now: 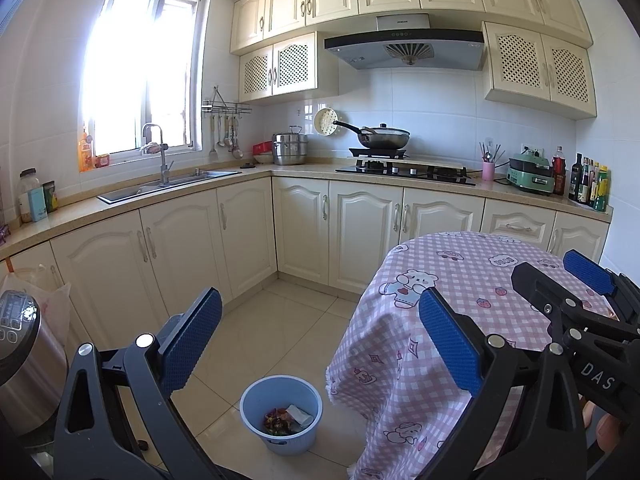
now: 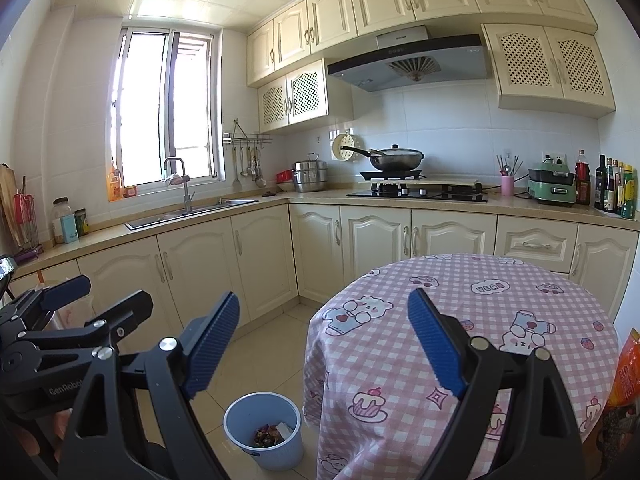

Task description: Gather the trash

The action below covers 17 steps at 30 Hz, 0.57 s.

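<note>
A light blue trash bin [image 1: 281,414] stands on the tiled floor left of the table and holds colourful wrappers and a white scrap; it also shows in the right wrist view [image 2: 262,430]. My left gripper [image 1: 320,344] is open and empty, held high above the bin. My right gripper [image 2: 324,350] is open and empty, over the table's left edge. The right gripper shows at the right of the left wrist view [image 1: 568,280]; the left gripper shows at the left of the right wrist view [image 2: 100,292]. An orange snack bag [image 2: 624,384] lies at the table's right edge.
A round table with a pink checked cloth [image 1: 460,276] fills the right foreground. Cream cabinets [image 1: 248,236] and an L-shaped counter with a sink [image 1: 168,188], a stove and a wok [image 1: 384,138] lie behind. A steel rice cooker [image 1: 24,360] stands at the left.
</note>
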### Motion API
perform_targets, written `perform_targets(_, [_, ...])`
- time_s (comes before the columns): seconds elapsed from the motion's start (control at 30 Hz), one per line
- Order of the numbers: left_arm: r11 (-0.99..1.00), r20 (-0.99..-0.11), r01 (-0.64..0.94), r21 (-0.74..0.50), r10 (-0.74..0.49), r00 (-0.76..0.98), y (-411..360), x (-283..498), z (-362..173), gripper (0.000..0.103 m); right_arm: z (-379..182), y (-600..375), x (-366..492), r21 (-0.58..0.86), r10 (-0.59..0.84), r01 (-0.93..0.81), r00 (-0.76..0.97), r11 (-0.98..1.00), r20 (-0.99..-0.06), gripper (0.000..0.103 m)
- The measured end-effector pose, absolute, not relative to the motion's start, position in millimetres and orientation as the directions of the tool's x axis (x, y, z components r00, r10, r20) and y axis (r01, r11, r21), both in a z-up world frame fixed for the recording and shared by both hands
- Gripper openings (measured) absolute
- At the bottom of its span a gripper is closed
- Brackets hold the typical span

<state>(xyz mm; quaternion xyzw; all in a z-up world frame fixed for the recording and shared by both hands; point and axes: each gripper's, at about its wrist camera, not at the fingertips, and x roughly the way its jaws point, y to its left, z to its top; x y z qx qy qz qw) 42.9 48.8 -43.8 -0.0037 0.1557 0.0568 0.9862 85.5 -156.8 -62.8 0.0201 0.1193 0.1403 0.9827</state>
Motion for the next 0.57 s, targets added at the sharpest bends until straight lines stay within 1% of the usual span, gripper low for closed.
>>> perform_targets(0.3, [0.993,-0.312,-0.117,0.010,0.114,0.943,52,44,-46,0.096,-63,-155,88,0.071,0.284,-0.275,0.929,0.959,-0.237,0.085])
perform_targets(0.4, [0.992,-0.326,-0.125,0.004,0.120,0.938,55,47,-49,0.096,-66,-155,93,0.069,0.289,-0.281,0.925,0.957,-0.245,0.085])
perform_targets(0.57, [0.990,-0.365,-0.141,-0.013,0.127,0.922,63,55,-59,0.096,-79,-160,110,0.092,0.307,-0.293,0.904,0.952,-0.297,0.085])
